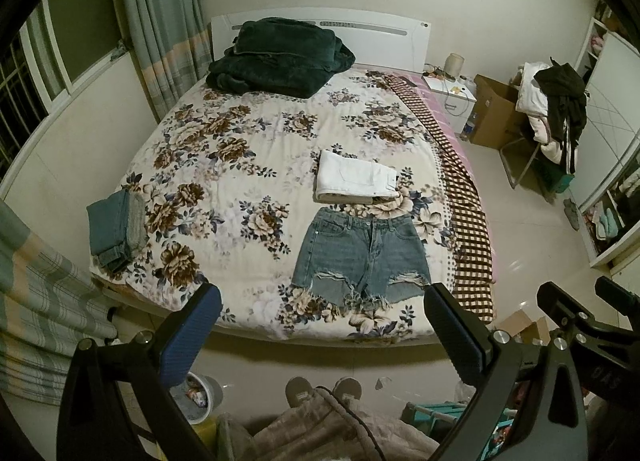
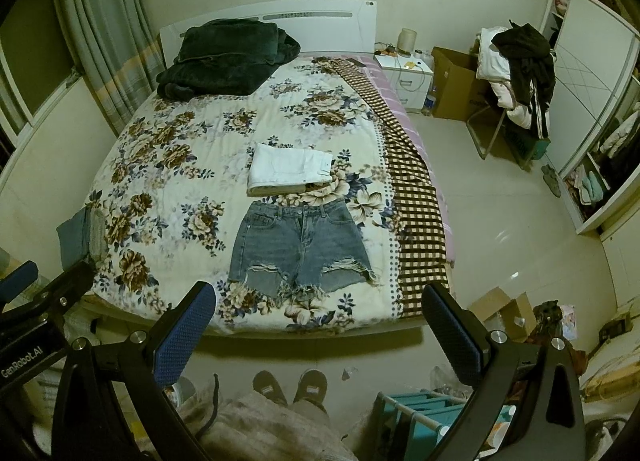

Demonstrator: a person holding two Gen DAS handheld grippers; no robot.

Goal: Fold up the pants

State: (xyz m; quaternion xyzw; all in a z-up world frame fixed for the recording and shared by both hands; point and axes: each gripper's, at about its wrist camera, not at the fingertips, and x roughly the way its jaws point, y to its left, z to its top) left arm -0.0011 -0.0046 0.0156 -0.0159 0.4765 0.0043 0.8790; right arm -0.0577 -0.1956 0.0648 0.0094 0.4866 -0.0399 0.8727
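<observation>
Blue denim shorts with frayed, ripped hems lie flat and unfolded near the foot of the floral bed, waistband away from me; they also show in the right wrist view. Folded white pants lie just beyond them, seen again in the right wrist view. My left gripper is open and empty, held high above the foot of the bed. My right gripper is open and empty beside it, equally far from the shorts.
Folded blue jeans sit at the bed's left edge. A dark green blanket is piled by the headboard. A checked blanket hangs over the right side. A chair heaped with clothes, cardboard boxes and a nightstand stand to the right.
</observation>
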